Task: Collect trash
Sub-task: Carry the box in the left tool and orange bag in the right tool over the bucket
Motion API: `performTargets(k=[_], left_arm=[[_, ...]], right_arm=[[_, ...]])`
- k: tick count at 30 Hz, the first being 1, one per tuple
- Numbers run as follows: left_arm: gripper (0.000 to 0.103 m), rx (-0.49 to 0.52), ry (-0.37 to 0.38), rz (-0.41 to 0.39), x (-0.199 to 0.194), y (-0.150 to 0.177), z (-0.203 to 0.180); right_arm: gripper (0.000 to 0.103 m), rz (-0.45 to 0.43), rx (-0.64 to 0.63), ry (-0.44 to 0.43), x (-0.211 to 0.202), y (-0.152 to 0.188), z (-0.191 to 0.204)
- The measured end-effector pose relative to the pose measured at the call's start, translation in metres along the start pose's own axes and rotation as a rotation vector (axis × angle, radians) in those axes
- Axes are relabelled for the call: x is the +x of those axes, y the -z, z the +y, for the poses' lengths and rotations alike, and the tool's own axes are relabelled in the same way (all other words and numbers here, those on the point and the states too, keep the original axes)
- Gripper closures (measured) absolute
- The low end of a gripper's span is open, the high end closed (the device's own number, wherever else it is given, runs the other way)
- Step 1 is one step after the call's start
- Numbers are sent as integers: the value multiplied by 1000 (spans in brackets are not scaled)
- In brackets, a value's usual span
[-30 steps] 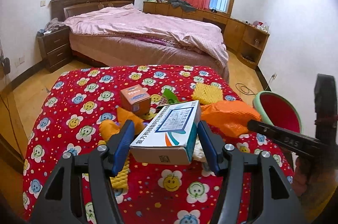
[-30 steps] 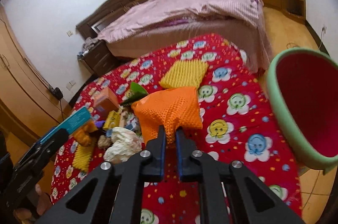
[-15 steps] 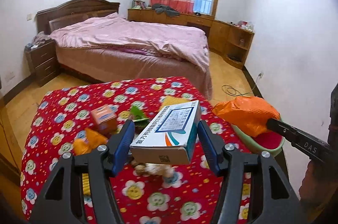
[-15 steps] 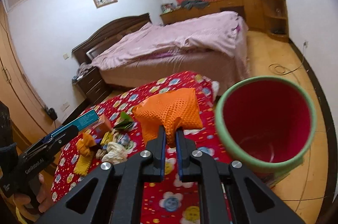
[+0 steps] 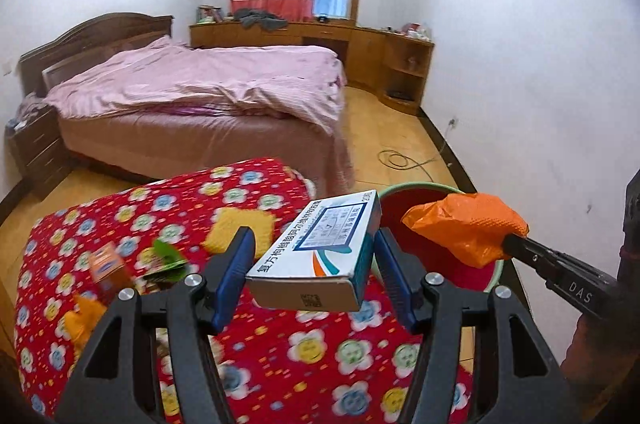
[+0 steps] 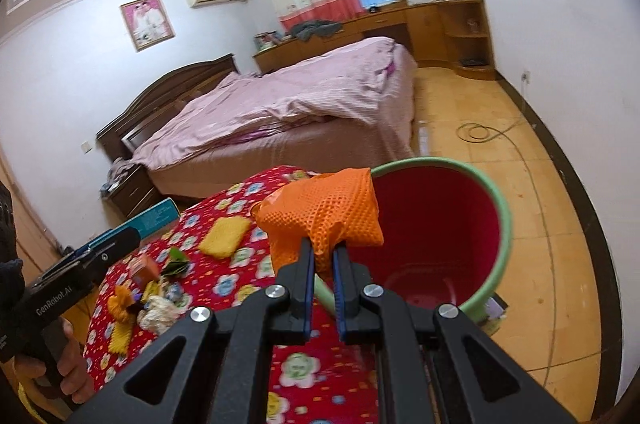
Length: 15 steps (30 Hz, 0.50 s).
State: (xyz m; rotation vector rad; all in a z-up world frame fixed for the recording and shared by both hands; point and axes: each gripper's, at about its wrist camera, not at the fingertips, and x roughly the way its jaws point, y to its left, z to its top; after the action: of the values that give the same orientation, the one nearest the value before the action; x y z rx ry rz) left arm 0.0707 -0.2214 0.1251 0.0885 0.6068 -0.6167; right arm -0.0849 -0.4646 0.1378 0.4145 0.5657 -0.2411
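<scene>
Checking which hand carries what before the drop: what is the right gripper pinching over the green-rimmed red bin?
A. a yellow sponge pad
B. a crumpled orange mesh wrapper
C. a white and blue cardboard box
B: the right gripper is closed on the crumpled orange mesh wrapper, beside the green-rimmed red bin.

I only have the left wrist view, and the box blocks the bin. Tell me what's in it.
Observer: From the right wrist, the bin's visible red floor is bare.
Operator: Report where the orange mesh hangs.
Observer: Its right corner overlaps the bin's rim; the rest appears over the tablecloth. The right hand-held gripper pinches its lower edge.
Operator: Check the table for leftovers.
Observer: A white crumpled wad lies beside a yellow mesh strip.
</scene>
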Motion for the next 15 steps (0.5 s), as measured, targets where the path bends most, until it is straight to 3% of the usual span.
performTargets(k=[15], left_arm=[[41, 66, 79, 100, 84, 5, -66]], right_arm=[[93, 30, 74, 118, 25, 9, -76]])
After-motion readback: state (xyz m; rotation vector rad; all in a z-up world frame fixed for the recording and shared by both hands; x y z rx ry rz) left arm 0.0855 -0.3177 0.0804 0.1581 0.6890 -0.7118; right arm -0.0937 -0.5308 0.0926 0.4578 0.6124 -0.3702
